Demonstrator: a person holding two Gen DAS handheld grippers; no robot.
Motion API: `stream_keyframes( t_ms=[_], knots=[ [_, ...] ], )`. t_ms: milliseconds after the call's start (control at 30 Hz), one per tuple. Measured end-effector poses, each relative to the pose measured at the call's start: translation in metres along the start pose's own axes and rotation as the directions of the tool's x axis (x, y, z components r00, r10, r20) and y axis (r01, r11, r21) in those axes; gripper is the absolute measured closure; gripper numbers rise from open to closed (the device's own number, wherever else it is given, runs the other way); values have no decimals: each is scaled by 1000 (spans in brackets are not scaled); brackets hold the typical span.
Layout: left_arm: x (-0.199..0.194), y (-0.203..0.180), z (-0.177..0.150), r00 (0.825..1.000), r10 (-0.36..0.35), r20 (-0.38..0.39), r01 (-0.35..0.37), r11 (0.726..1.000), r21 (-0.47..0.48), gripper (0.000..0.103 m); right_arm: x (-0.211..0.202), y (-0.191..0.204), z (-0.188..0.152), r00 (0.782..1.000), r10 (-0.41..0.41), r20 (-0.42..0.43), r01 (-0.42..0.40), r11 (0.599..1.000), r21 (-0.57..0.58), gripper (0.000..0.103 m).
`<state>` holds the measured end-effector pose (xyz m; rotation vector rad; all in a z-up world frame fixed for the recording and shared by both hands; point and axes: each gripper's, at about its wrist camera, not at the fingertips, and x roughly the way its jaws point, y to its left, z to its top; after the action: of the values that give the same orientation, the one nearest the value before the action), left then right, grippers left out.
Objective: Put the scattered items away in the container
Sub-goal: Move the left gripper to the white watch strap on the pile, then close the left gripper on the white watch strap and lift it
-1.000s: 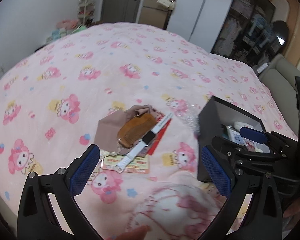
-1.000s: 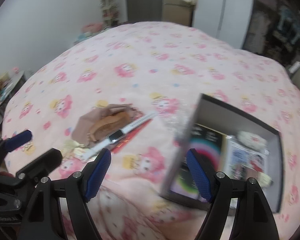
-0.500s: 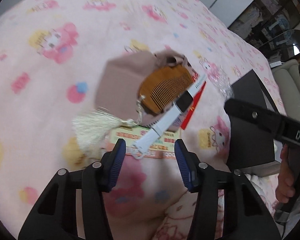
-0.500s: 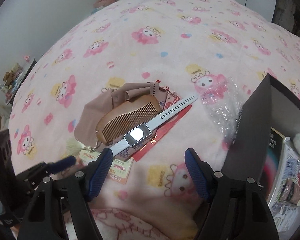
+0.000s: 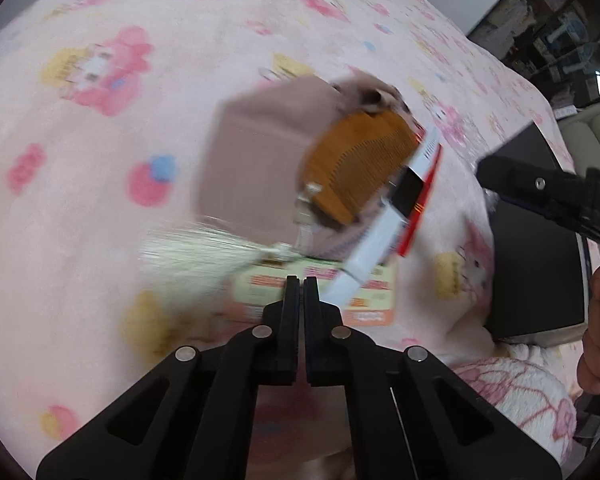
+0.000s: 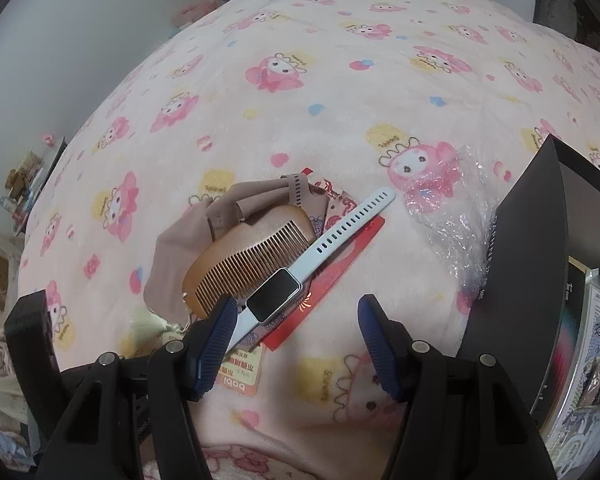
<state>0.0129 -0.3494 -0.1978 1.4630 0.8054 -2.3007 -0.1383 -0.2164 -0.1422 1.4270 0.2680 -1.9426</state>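
A: What has moved since a moment back?

B: The left gripper (image 5: 301, 280). Half a second ago its jaws stood apart over the packet (image 5: 364, 300); now they are pressed together, with only a thin slit between them, at the packet's near edge beside the end of the watch (image 6: 278, 294) strap. The left view is blurred, so I cannot tell whether anything is pinched in that slit.

A: And the right gripper (image 6: 296, 332)?

B: It has come lower and nearer the pile. Its jaws are spread wide, nothing between them. The left blue pad (image 6: 216, 344) is just beside the watch's near strap; the other pad is over bare blanket (image 6: 340, 80).

A: Where do the items lie?

B: All on the blanket, in one heap. The comb (image 6: 248, 260) rests on the brown cloth (image 6: 188, 248), the watch lies slantwise across the comb's edge and over the red card (image 6: 340, 272), and the comb's pale tassel (image 5: 196, 252) trails toward the packet. Crinkled clear plastic (image 6: 460, 216) lies between the heap and the box (image 6: 516, 264).

A: The box?

B: At the right, dark-walled, open, with a few things already inside. The heap looks no different from before.
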Motion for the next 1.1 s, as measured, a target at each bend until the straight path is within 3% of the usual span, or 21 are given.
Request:
stream_keyframes(
  t_ms=[33, 133, 167, 233, 267, 300, 400, 433, 500, 600, 733, 800, 867, 900, 933, 967, 1000, 1033, 1067, 1100],
  knots=[
    [-4, 6, 1, 1000, -7, 7, 7, 1000, -9, 103, 0, 0, 1, 1000, 4, 0, -4, 1000, 5, 43],
    [-8, 14, 1, 986, -160, -38, 160, 987, -3, 102, 4, -3, 3, 1000, 3, -6, -3, 1000, 28, 43],
    [-8, 10, 0, 982, -182, -52, 183, 983, 20, 100, 6, -4, 4, 1000, -1, -10, 1, 999, 36, 43],
    [-5, -2, 2, 990, -135, -50, 138, 987, 78, 84, 11, -6, 6, 1000, -9, -22, 10, 999, 51, 43],
    [-2, -8, 4, 995, -94, -41, 98, 989, 108, 56, 12, -6, 7, 1000, -11, -24, 12, 998, 56, 43],
    [1, -14, 5, 997, -67, -34, 71, 988, 134, 38, 13, -6, 8, 1000, -13, -24, 14, 998, 57, 43],
    [11, -33, 9, 999, -16, -44, 26, 974, 226, 45, 12, -5, 7, 999, -22, -23, 23, 998, 52, 43],
    [15, -38, 10, 999, 5, -44, 6, 968, 250, 56, 11, -4, 6, 999, -25, -24, 26, 998, 50, 43],
    [22, -44, 11, 996, 79, -40, -64, 956, 286, 66, 12, -6, 6, 999, -31, -30, 32, 998, 54, 43],
    [21, -42, 11, 992, 126, -33, -110, 947, 303, 69, 16, -8, 5, 999, -25, -43, 28, 997, 72, 43],
    [7, -19, 14, 981, 196, 6, -191, 946, 264, 69, 17, -7, 5, 999, -14, -46, 17, 997, 72, 43],
    [-3, -2, 18, 964, 265, 39, -267, 939, 215, 81, 17, -7, 7, 999, -7, -42, 11, 997, 79, 43],
    [-16, 17, 21, 949, 307, 69, -314, 938, 149, 83, 19, -9, 8, 999, 2, -44, 2, 995, 98, 43],
    [-23, 25, 22, 956, 282, 75, -290, 950, 116, 83, 20, -10, 8, 999, 10, -51, -4, 994, 108, 43],
    [-30, 34, 23, 976, 206, 69, -211, 975, 69, 83, 23, -11, 7, 998, 22, -61, -15, 993, 119, 43],
    [-35, 43, 24, 996, 79, 50, -80, 997, 16, 83, 25, -12, 6, 997, 37, -71, -27, 991, 129, 43],
    [-34, 45, 25, 998, -49, 28, 49, 998, -25, 83, 28, -12, 3, 995, 51, -83, -40, 990, 138, 43],
    [-30, 47, 25, 985, -175, 0, 175, 983, -61, 83, 31, -13, 1, 993, 66, -98, -51, 987, 149, 43],
    [-25, 47, 24, 967, -255, -22, 253, 964, -80, 83, 35, -14, -1, 990, 79, -114, -60, 985, 162, 43],
    [-20, 44, 23, 958, -286, -33, 282, 956, -87, 83, 40, -15, -3, 987, 89, -133, -65, 982, 176, 43]
  ],
)
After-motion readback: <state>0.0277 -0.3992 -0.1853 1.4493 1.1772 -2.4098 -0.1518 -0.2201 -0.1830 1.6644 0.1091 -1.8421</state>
